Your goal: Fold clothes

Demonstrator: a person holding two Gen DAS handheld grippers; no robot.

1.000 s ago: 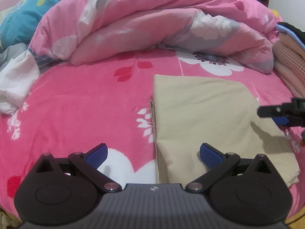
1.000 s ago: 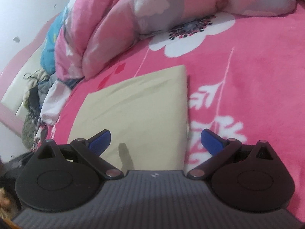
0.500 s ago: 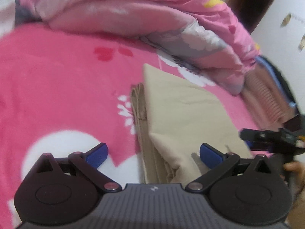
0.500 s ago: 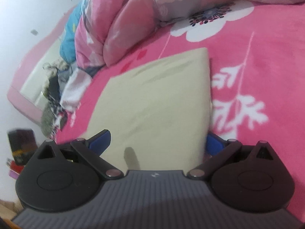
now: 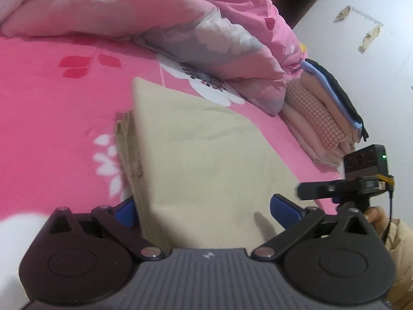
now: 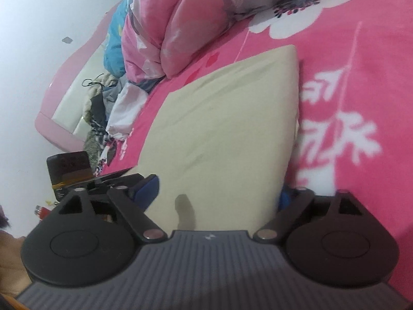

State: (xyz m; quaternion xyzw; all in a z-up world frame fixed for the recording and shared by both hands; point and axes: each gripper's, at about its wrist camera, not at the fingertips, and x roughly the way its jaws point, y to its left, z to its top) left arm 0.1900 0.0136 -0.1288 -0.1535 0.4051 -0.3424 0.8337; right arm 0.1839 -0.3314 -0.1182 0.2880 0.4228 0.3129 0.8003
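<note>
Left wrist view shows the folded beige garment point(image 5: 206, 155) lying flat on the pink floral bed sheet point(image 5: 51, 108), its near end reaching in between the fingers of the left gripper point(image 5: 204, 210). The jaws stand wide: one blue fingertip sits just at the garment's left folded edge, where the stacked layers show, and the other is over its near right part. Nothing is pinched between them.

The right gripper point(image 5: 335, 188) appears at the right edge of that view, near the garment's right corner, with a hand point(image 5: 374, 213) on its grip. Beyond the garment lies a rumpled pink quilt point(image 5: 180, 25), and just beside the quilt's end sits a stack of folded clothes point(image 5: 325, 118).

Right wrist view has the same garment point(image 6: 227, 129) running away from the camera, its near corner between the fingers of the right gripper point(image 6: 219, 195). These jaws are also spread wide; the left blue fingertip lies over the cloth, while the right one is mostly hidden behind the garment's raised edge. Whether that fingertip touches the cloth cannot be told.
</note>
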